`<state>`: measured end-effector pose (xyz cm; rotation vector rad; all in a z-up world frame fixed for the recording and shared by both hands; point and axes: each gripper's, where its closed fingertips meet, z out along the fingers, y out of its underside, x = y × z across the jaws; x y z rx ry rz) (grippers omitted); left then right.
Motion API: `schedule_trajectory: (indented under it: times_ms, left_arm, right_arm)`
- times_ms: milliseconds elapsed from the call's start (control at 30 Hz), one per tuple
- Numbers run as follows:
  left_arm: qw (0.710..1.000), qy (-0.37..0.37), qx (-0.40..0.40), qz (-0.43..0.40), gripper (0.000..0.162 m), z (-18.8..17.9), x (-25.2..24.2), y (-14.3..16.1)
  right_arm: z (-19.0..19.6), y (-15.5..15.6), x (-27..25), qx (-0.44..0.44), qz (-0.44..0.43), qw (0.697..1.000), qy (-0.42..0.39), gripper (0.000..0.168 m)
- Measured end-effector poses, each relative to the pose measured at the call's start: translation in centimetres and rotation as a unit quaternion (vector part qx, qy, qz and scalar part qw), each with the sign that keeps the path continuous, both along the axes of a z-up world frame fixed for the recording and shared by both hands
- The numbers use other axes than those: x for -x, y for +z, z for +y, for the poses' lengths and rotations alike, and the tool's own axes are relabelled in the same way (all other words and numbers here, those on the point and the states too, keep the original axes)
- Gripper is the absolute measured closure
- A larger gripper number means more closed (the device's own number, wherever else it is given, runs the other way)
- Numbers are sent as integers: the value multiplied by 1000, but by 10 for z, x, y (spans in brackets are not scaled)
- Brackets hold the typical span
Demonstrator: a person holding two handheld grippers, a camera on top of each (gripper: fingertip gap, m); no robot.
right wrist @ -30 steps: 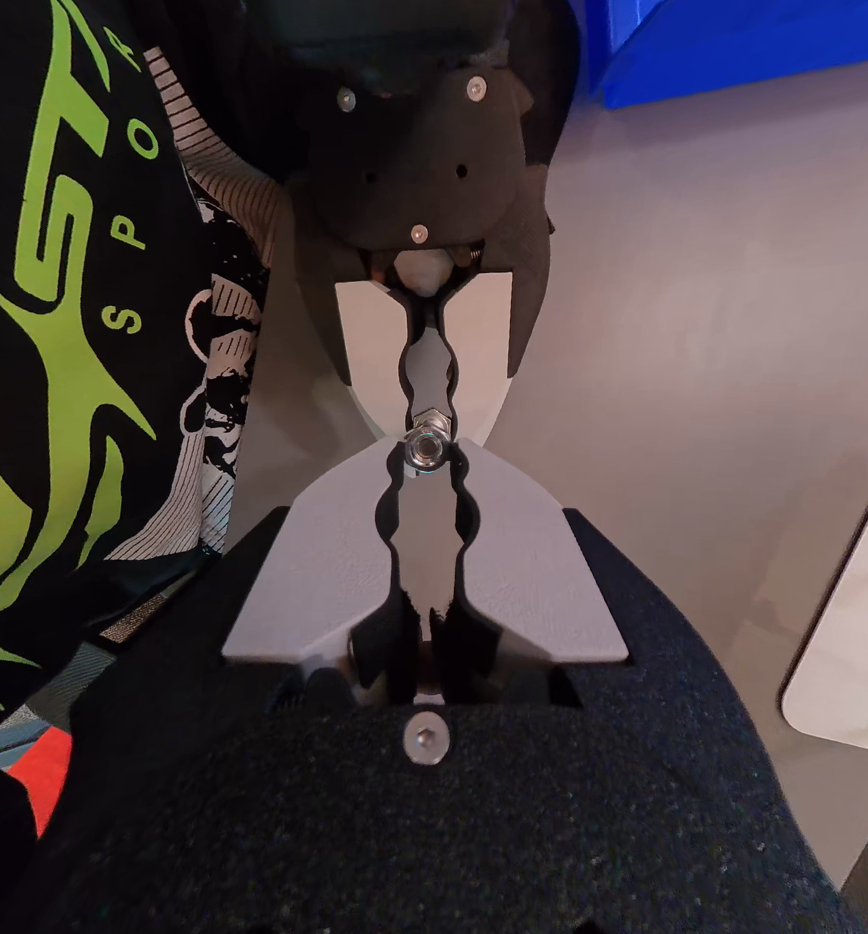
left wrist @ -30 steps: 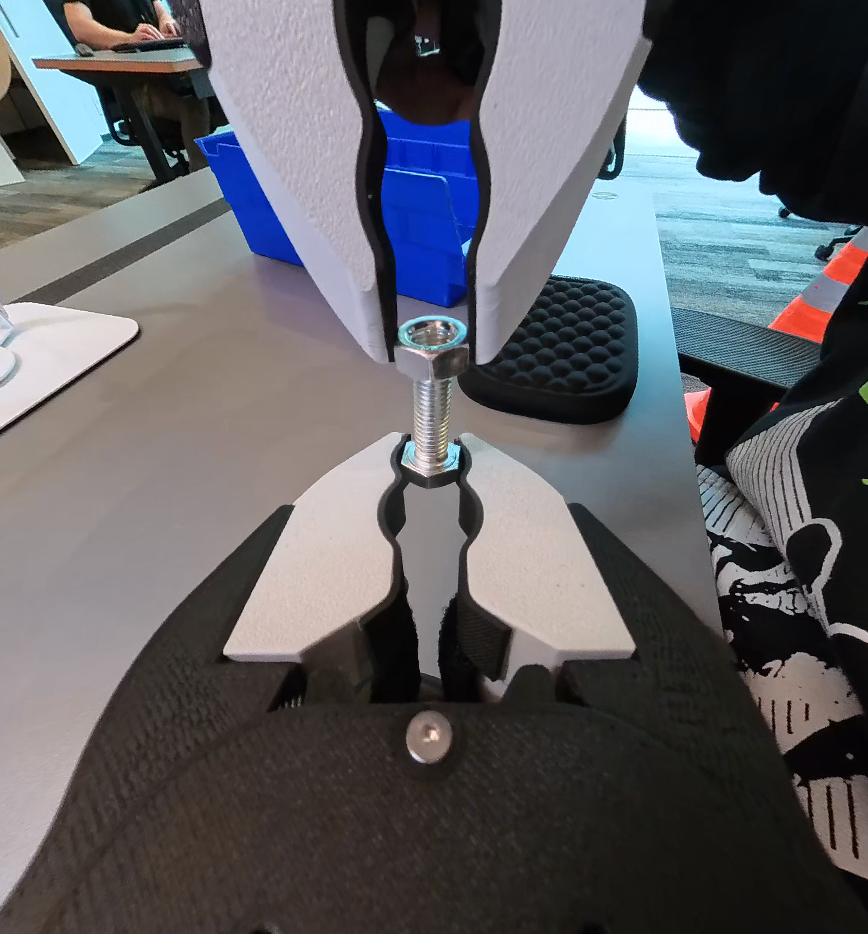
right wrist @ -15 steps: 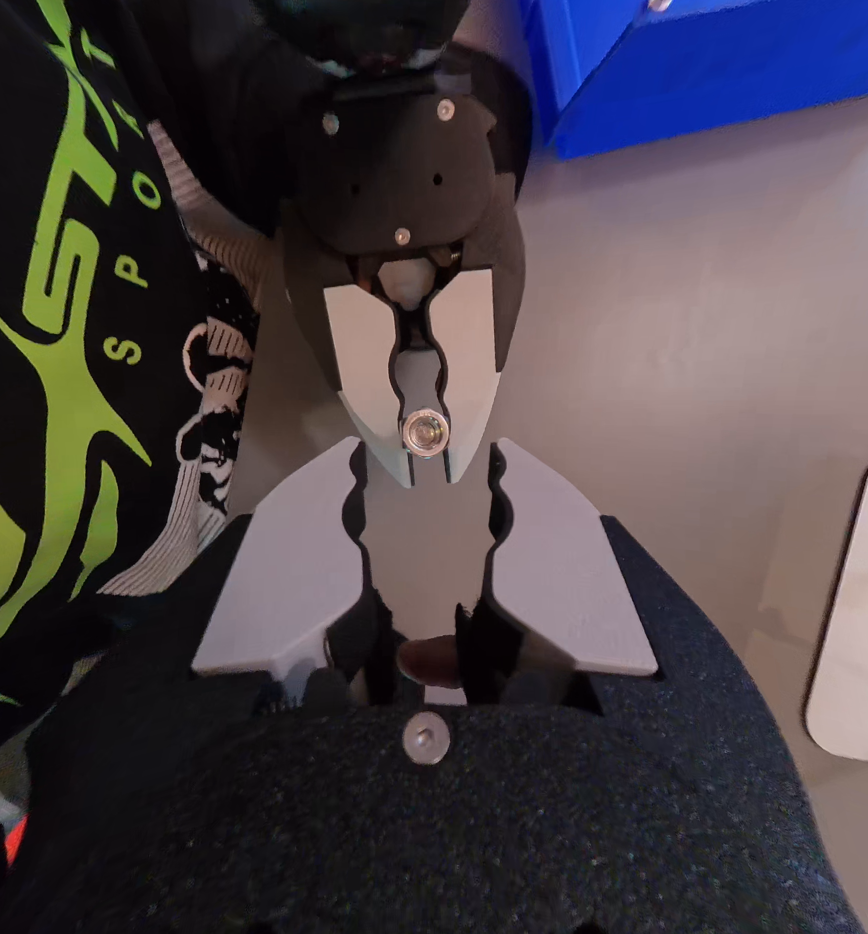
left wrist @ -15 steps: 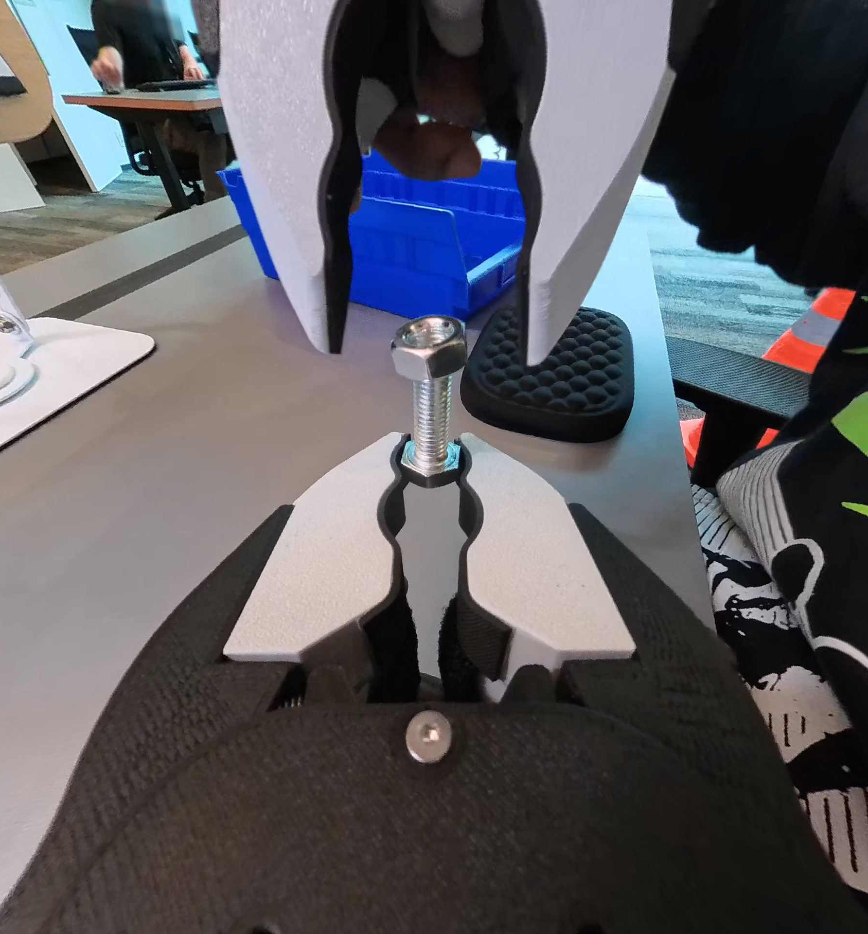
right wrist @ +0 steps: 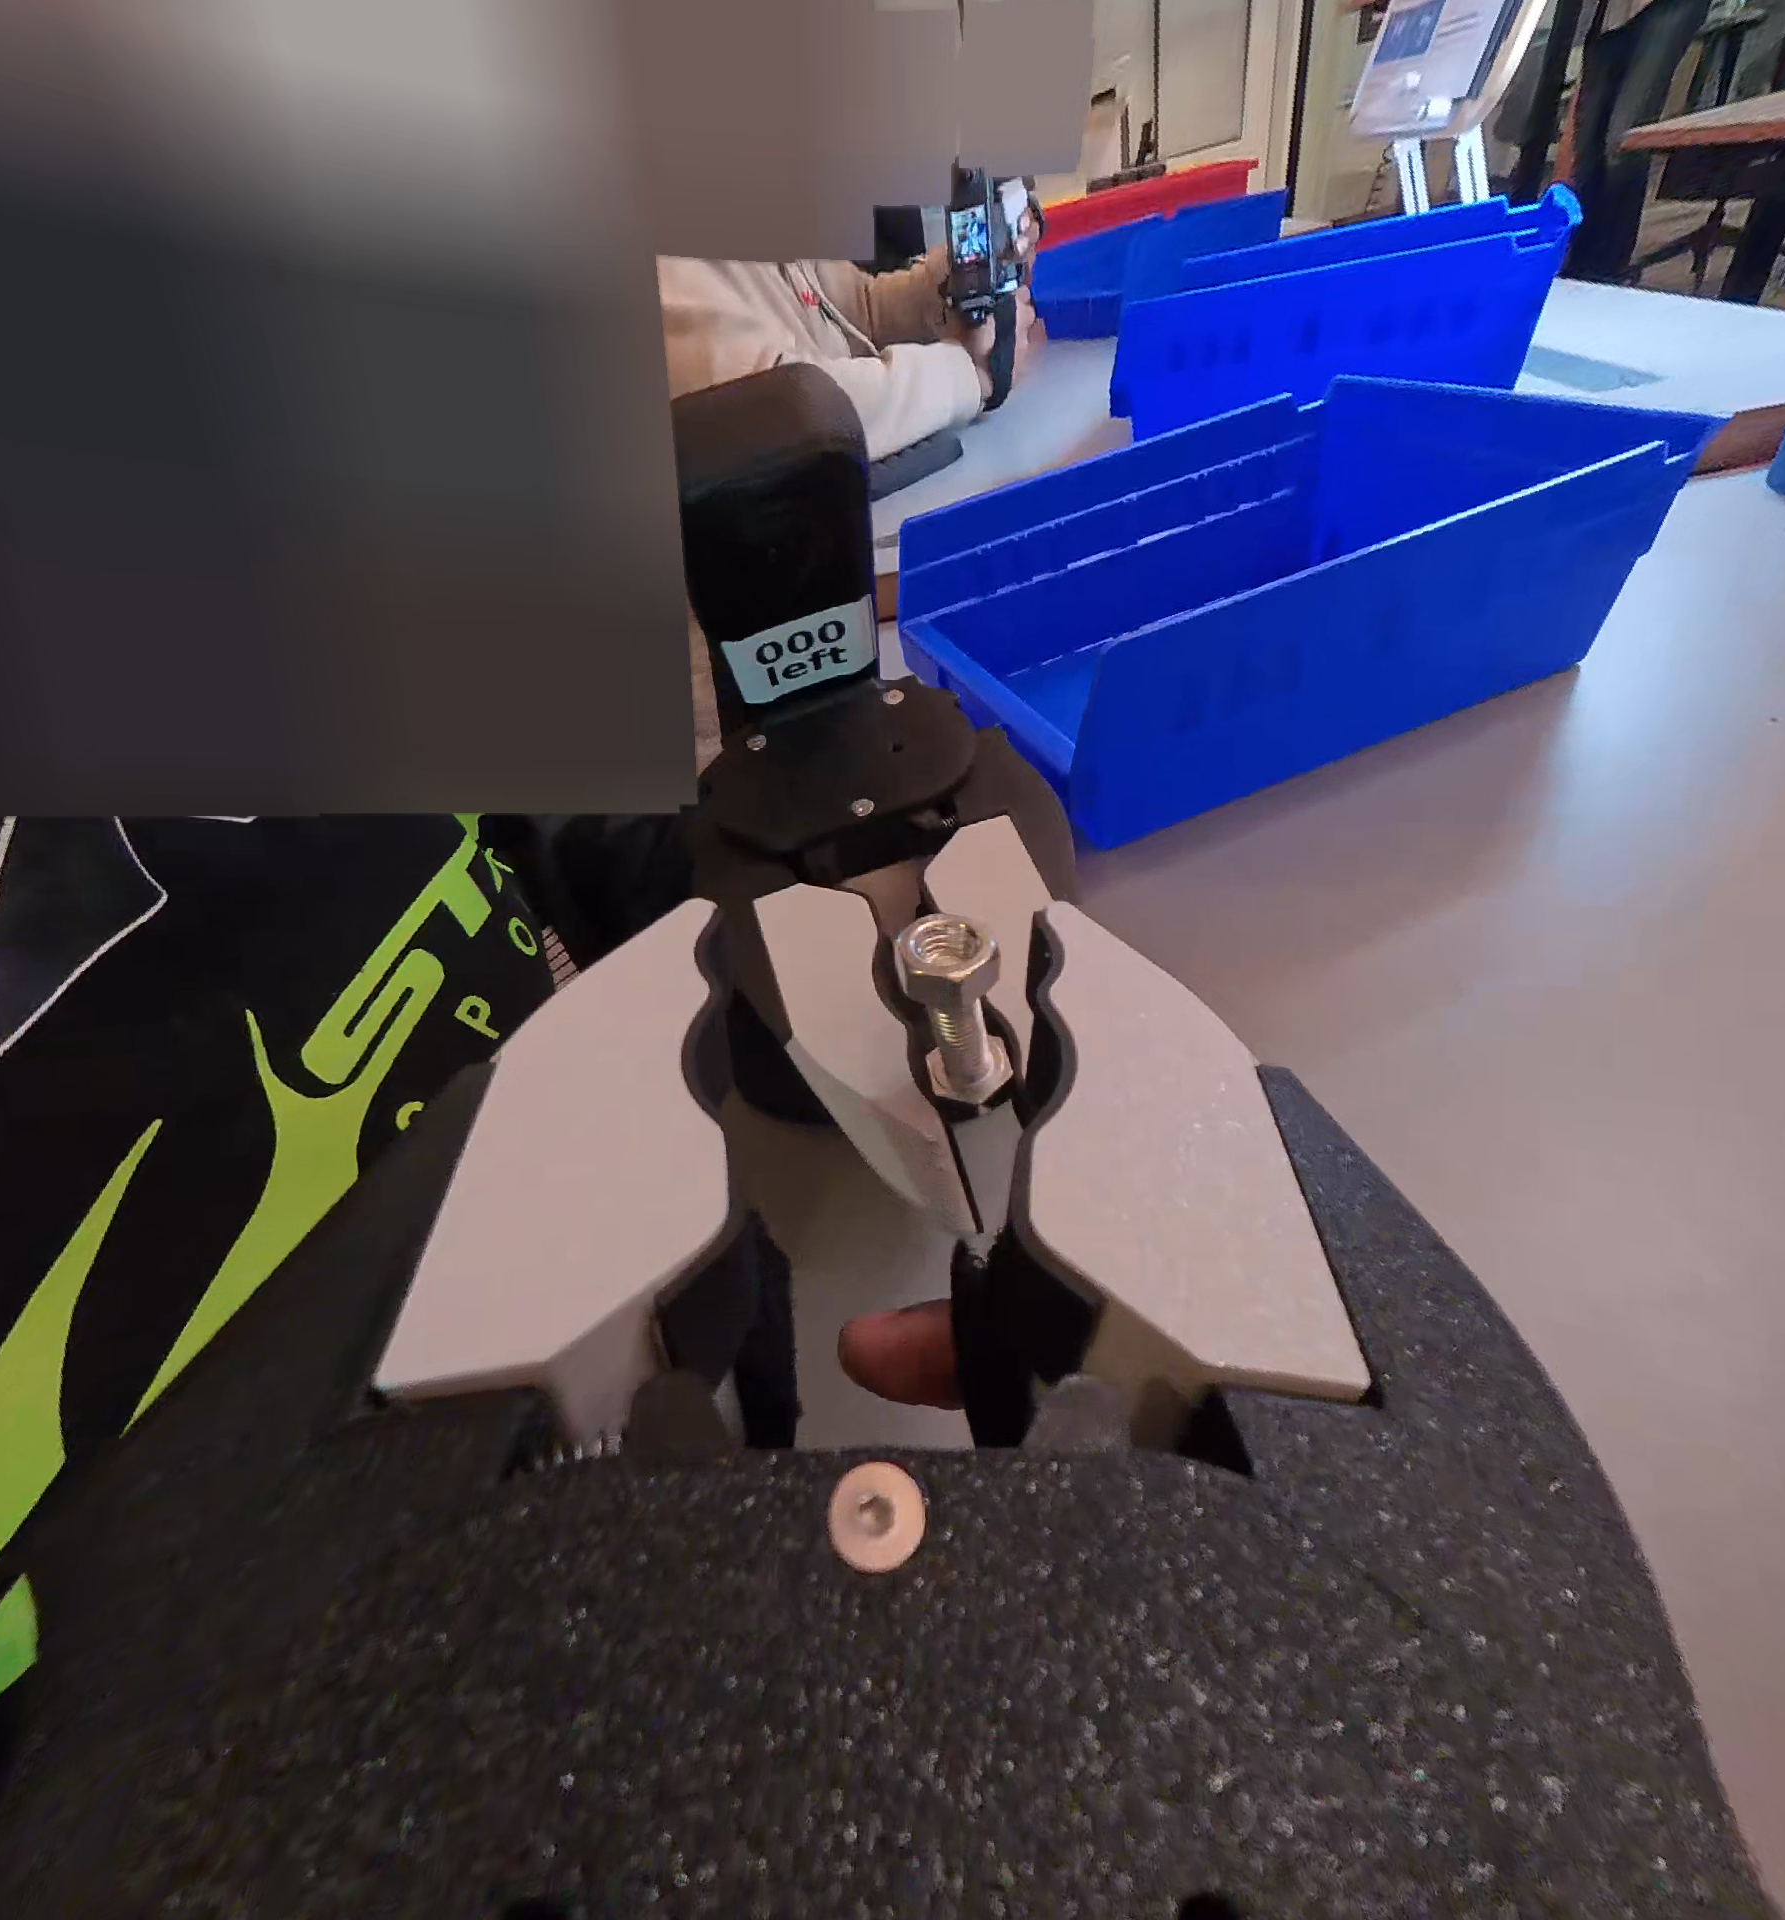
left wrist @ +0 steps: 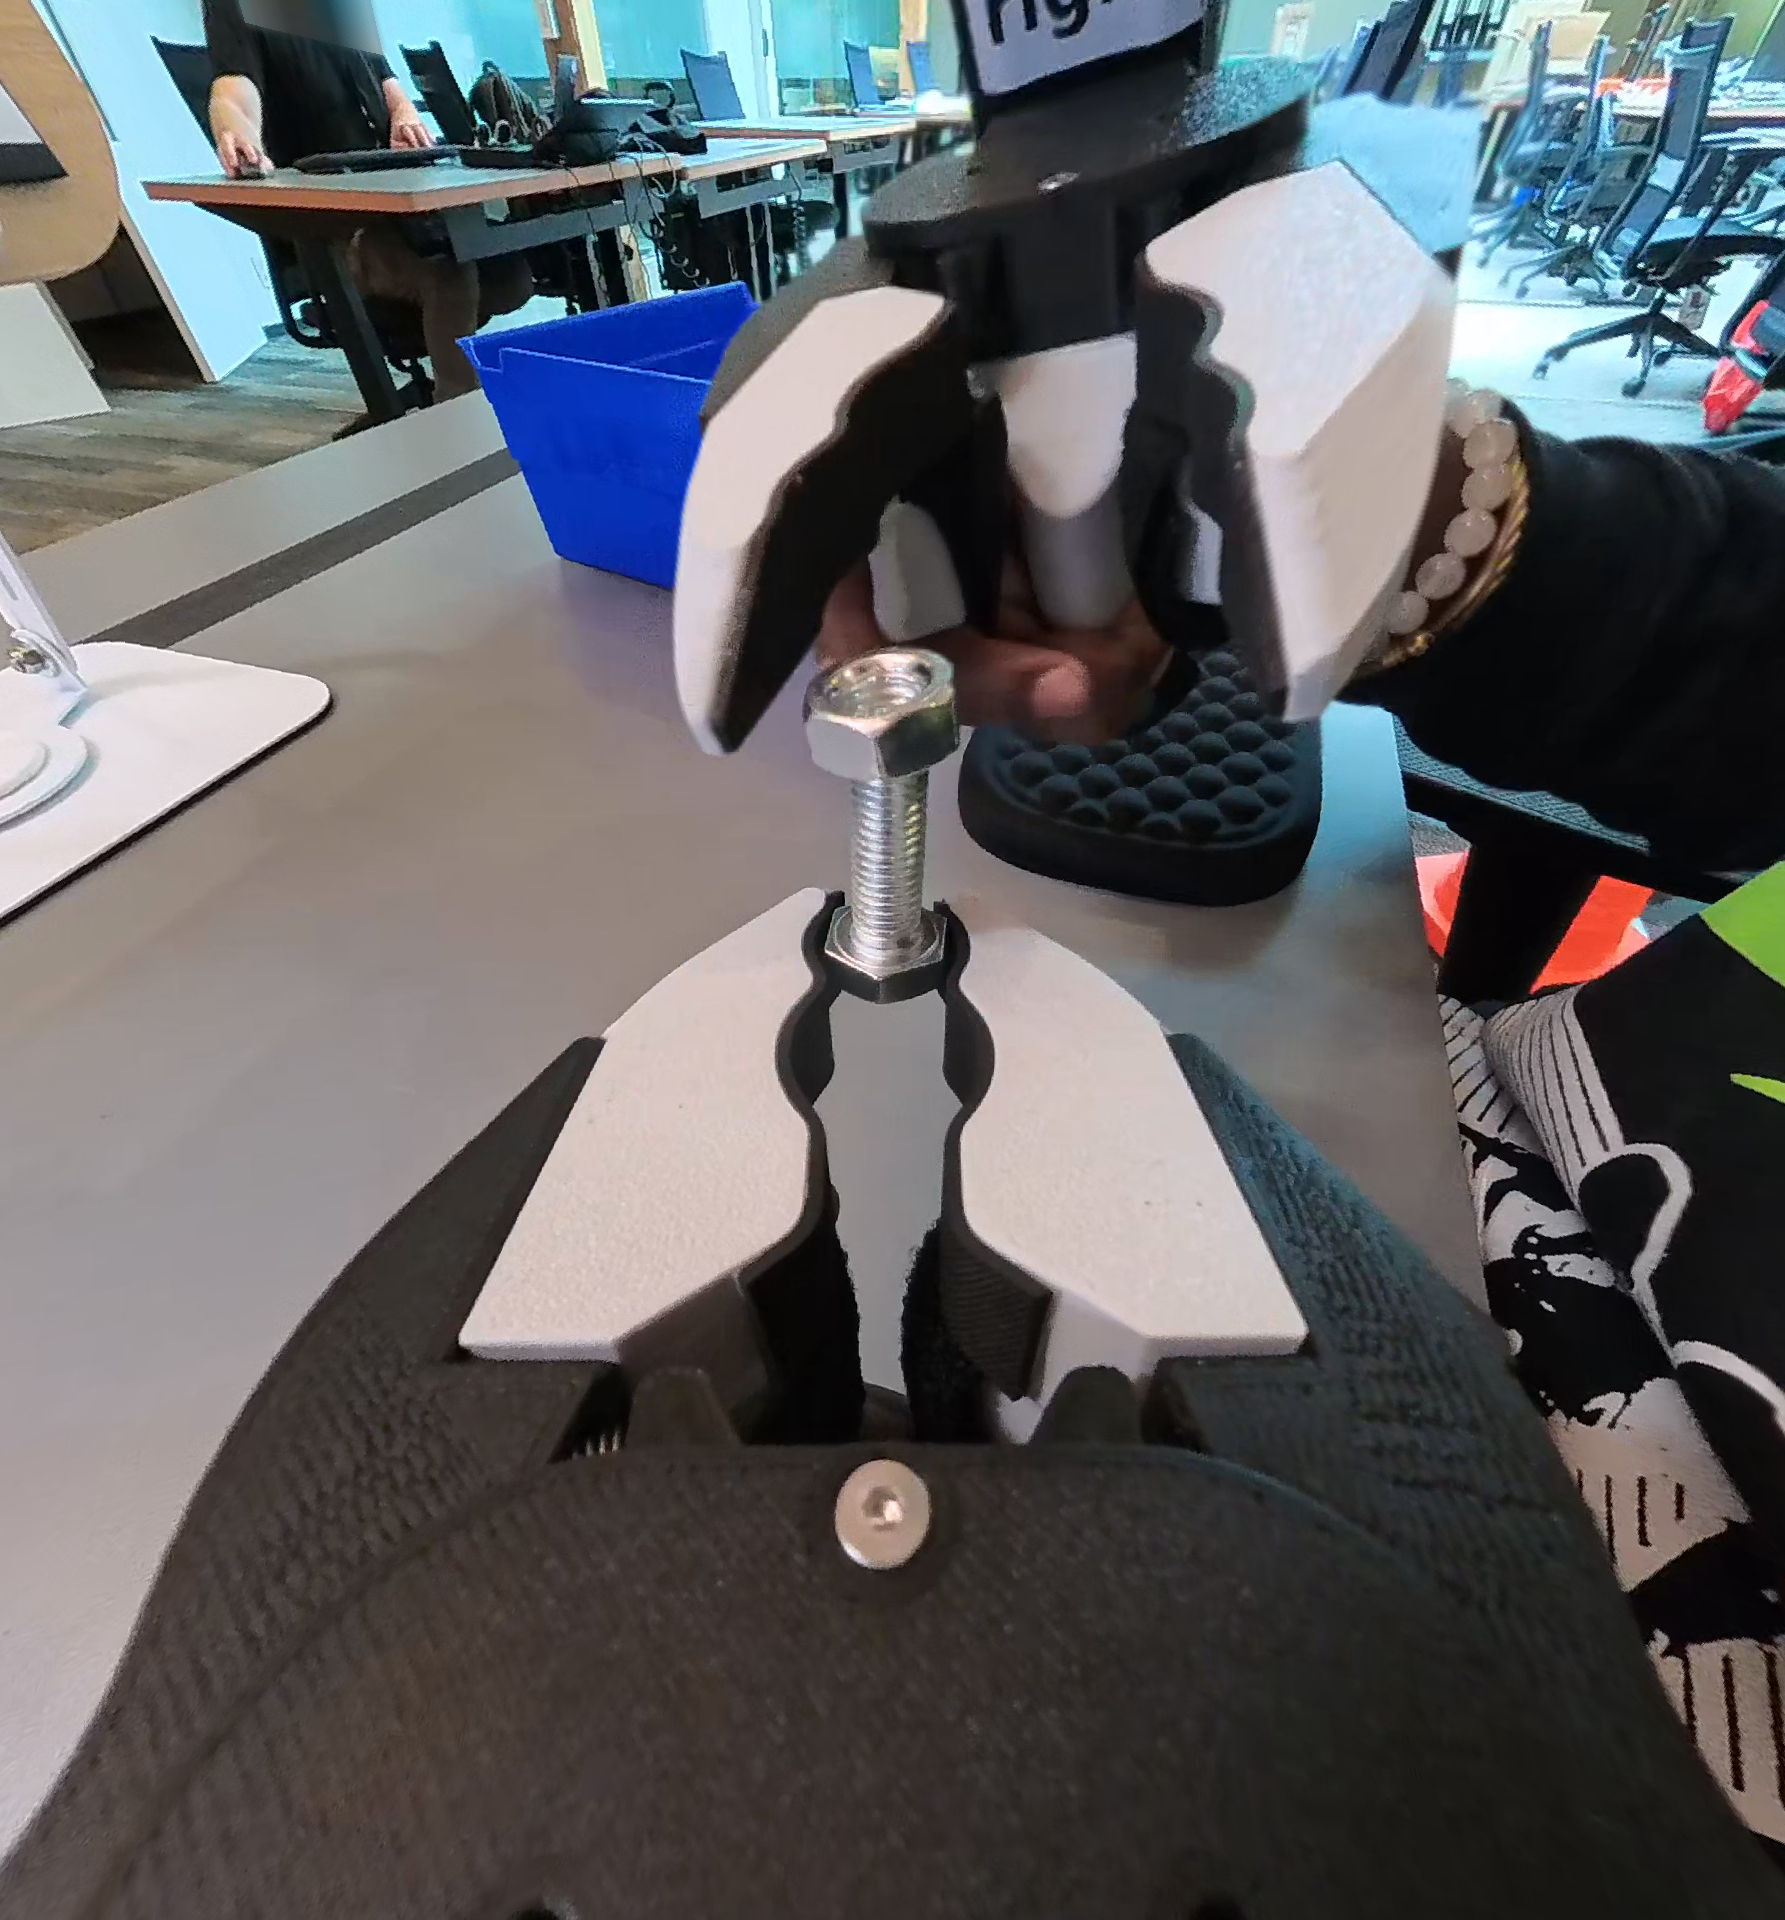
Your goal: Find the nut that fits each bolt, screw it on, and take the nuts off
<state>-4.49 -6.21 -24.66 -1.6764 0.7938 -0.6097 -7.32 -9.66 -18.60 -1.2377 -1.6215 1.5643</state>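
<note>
Steel throughout, the bolt (left wrist: 886, 868) is small, stiff and light but slick, best held by the flats of its hex head, which is where the left gripper (left wrist: 888, 961) has it: fingers closed on the head, shank standing upright above the counter (left wrist: 368, 935). One nut (left wrist: 883, 717) sits at the top of the thread; it should turn easily if pinched across two opposite flats, though smooth metal may slip under a light squeeze. The right gripper (right wrist: 872, 1023) hangs just above and around the nut with its fingers spread wide, holding nothing. Count: one bolt, one nut, two grippers. Two blue bins (right wrist: 1283, 623) stand behind on the counter, near a black dimpled pad (left wrist: 1142, 800) and a white stand base (left wrist: 88, 738).
</note>
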Motion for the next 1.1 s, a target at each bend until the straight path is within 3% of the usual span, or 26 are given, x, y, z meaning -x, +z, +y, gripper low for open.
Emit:
schedule_trajectory:
  times_ms: [667, 1100]
  left_arm:
    - [1000, 8, 10, -8, 145, 2, 2, 0]
    - [1000, 9, 15, -3, 145, 1, 1, -2]
  right_arm:
    - [7, 1, -11, 0, 3, 1000, -20, 123]
    - [4, 1, -3, -2, 14, 1000, -21, 118]
